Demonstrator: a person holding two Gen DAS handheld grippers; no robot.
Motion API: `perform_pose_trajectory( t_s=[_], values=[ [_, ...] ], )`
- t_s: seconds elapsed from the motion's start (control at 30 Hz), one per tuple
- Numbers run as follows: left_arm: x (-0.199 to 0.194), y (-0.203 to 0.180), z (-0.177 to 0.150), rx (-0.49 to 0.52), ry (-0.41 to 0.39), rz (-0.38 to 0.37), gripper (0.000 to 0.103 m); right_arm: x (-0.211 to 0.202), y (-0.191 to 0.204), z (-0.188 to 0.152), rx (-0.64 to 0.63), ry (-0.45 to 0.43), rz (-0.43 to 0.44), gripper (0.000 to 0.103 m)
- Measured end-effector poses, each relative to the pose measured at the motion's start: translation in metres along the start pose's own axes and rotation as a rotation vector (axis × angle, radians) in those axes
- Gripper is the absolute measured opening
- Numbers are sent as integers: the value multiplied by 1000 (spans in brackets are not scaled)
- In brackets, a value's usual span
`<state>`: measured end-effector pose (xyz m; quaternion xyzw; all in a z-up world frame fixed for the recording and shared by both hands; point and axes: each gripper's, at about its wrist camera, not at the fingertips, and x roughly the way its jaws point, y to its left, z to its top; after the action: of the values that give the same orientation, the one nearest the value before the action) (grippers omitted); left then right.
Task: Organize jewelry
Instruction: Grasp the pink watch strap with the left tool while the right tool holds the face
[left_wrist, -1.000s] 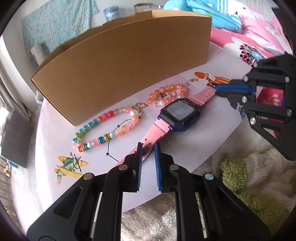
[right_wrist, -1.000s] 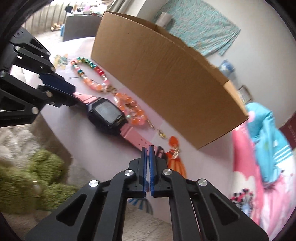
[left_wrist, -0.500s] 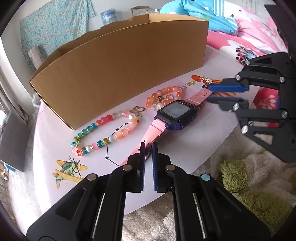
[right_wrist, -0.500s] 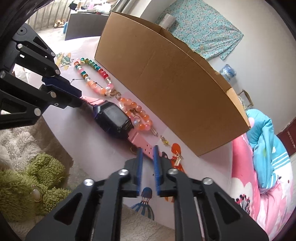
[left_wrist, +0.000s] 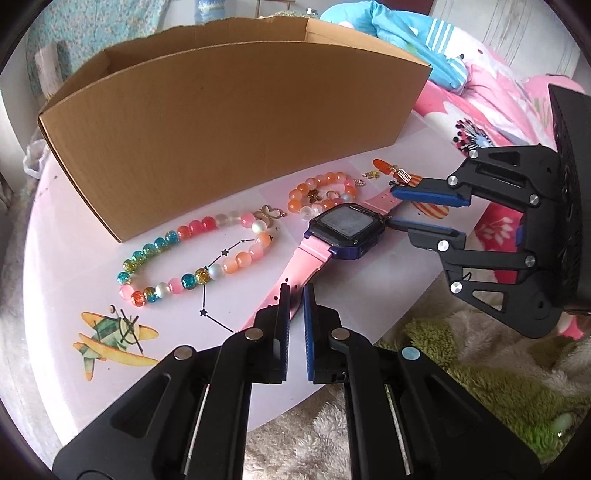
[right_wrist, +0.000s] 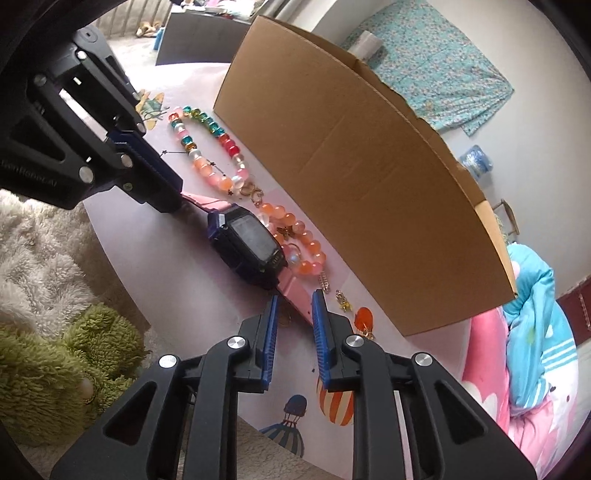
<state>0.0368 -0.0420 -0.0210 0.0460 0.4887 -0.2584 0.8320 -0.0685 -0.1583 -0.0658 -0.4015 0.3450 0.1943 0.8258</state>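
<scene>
The left tongs (left_wrist: 294, 295) stand nearly closed, pinching the tip of one pink strap of the watch (left_wrist: 345, 229), so that this end is pinned while the case lies face-up just beyond the tips. The right tongs (right_wrist: 294, 306) sit at the opposite strap end with a clear gap between their pads (right_wrist: 270, 325); the strap passes between them, yet they do not press it, so this end appears free rather than gripped. Holding one end while the other is slack suggests the watch is being laid out or re-seized before transfer. Just past the case, on the far side from both tongs, lies an orange bead bracelet (left_wrist: 321, 192), touching or nearly touching the watch. Further along toward the left tongs' side rests a multicoloured bead bracelet (left_wrist: 195, 254). Small gold charms (right_wrist: 343, 299) lie just beyond the right tongs. All rest on the pale pink surface (left_wrist: 92, 236). Behind them stands an open cardboard box (left_wrist: 221, 122), probably the intended container; nothing is visibly inside it yet.
</scene>
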Motion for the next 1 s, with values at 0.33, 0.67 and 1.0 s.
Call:
perform_pose_trajectory(
  t_s=[0.33,0.67,1.0],
  values=[
    [3,2,1,30,33,-47,6,19,-7,8,-34,29,21,19],
    [7,7,5,25,67,-78,0,28,-8,14,-150,67,-31,19],
    [2,-5,11,72,44,-8,7,24,-33,11,-78,79,85,29]
  ],
)
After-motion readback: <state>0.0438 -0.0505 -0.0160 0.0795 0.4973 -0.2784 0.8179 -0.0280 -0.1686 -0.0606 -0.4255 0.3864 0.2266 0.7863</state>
